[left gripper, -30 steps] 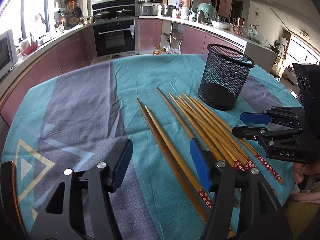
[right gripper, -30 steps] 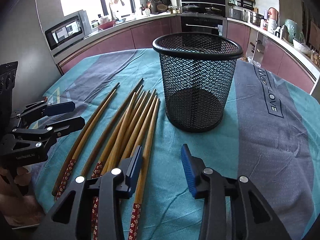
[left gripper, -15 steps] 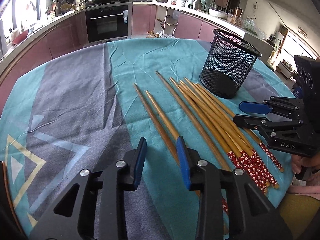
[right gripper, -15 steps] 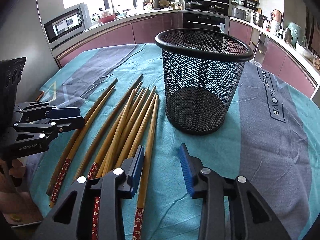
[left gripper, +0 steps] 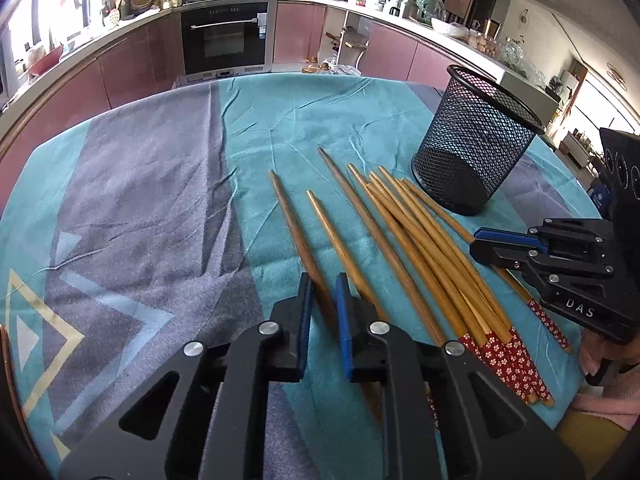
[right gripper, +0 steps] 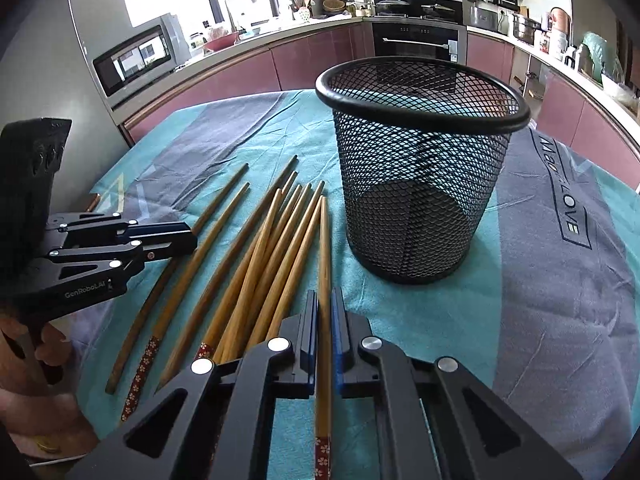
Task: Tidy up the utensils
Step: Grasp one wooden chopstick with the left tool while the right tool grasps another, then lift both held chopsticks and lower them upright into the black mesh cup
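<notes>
— What are you seeing, biggest first?

— The teal-and-grey clothed tabletop (right gripper: 560,300) is carrying the black wire-mesh cup (right gripper: 420,184); brown wooden chopsticks (right gripper: 256,264) are lying beside it.

— Grips?

— My left hand-held gripper (left gripper: 322,312) and right hand-held gripper (right gripper: 325,316), having just closed, are each clamping one chopstick.

— Risk?

— Thin sticks could be pivoting or slipping on lifting.

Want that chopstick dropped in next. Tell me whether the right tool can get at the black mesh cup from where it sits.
Probably yes: the right tool, shut on a bamboo chopstick, faces the upright black wire-mesh cup with only bare tablecloth between; the rim is open.
</notes>
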Available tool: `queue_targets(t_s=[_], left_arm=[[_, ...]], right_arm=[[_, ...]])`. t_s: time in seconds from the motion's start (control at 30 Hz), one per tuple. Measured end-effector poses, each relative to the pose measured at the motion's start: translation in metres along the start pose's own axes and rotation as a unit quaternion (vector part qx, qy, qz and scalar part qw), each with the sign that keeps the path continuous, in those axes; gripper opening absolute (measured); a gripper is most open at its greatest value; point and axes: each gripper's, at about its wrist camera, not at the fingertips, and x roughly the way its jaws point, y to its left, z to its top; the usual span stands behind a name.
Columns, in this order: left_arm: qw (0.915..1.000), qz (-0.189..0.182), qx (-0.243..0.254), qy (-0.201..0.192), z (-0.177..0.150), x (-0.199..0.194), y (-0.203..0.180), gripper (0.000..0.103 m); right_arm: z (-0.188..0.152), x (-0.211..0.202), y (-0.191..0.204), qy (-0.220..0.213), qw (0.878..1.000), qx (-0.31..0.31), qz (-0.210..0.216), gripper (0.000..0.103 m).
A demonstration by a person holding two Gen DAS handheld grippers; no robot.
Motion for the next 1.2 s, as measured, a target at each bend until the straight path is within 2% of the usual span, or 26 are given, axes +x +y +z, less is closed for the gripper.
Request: queue_targets(t_s=[0.27, 0.47, 0.57, 0.77, 1.07, 1.2], left_arm=[[0.9993, -0.015, -0.018, -0.028, 0.001, -0.023, 0.005, 0.008], [0.9958, -0.062, -0.009, -0.066, 0.014, -0.062, 0.0, 0.008], [0.9914, -0.095, -0.005, -0.09, 0.025, -0.085, -0.004, 0.008], [0.9804, -0.134, 0.002, -0.145, 0.047, -0.127, -0.012, 0.008], [0.962, -0.16, 0.017, -0.22, 0.097, -0.168, -0.035, 0.008], [0.9561, -0.174, 0.016, -0.235, 0.126, -0.172, -0.047, 0.008]], right_arm=[[0.003, -0.028, 0.0, -0.039, 0.999, 0.0, 0.025, 0.006], [0.012, -0.063, -0.005, -0.089, 0.995, 0.008, 0.053, 0.006], [0.016, -0.08, -0.008, -0.116, 0.991, 0.014, 0.064, 0.006], [0.027, -0.108, -0.017, -0.162, 0.984, 0.02, 0.075, 0.006], [0.065, -0.149, -0.029, -0.222, 0.971, 0.009, 0.086, 0.006], [0.086, -0.166, -0.034, -0.248, 0.966, 0.002, 0.075, 0.006]])
